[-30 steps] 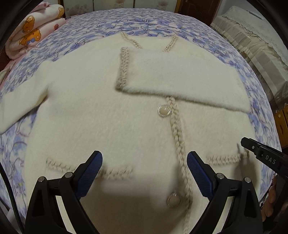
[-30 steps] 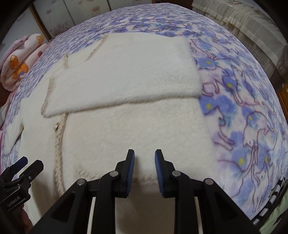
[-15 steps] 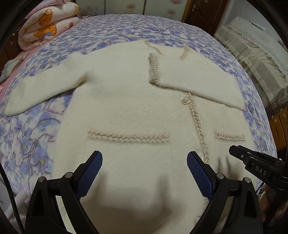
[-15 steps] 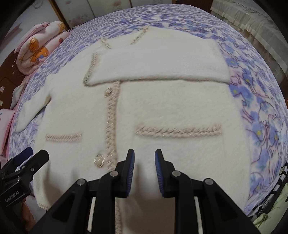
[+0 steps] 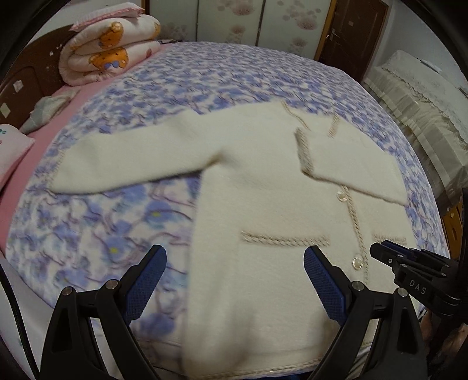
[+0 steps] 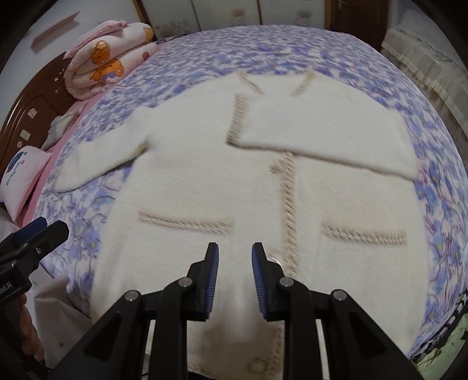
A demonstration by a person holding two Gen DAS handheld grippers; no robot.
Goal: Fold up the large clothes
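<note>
A bedroom with a dark wooden door (image 5: 355,35) and pale flowered wardrobe panels (image 5: 231,20) behind a bed covered by a blue and purple flowered bedspread (image 5: 96,233). A cream cardigan (image 5: 263,210) lies flat, front up, on that bedspread, its hem toward the cameras. One sleeve (image 5: 131,157) of the cardigan stretches out sideways onto the bedspread; the other sleeve (image 6: 321,128) is folded across the cardigan's chest, its braided cuff (image 6: 235,122) near the neckline. Braided trim runs down the cardigan's front beside round buttons (image 5: 341,195), and two braided pocket bands (image 6: 187,223) cross its lower part.

Beyond the cardigan's outstretched sleeve, a rolled pink quilt (image 5: 108,52) with bear prints sits at the head of the bed, by a dark headboard (image 5: 29,79).

The left gripper (image 5: 234,280) hangs above the cardigan's side edge, jaws wide apart and holding nothing. The right gripper (image 6: 235,274) hangs above the cardigan's lower front, jaws parted only narrowly, with nothing between them.
</note>
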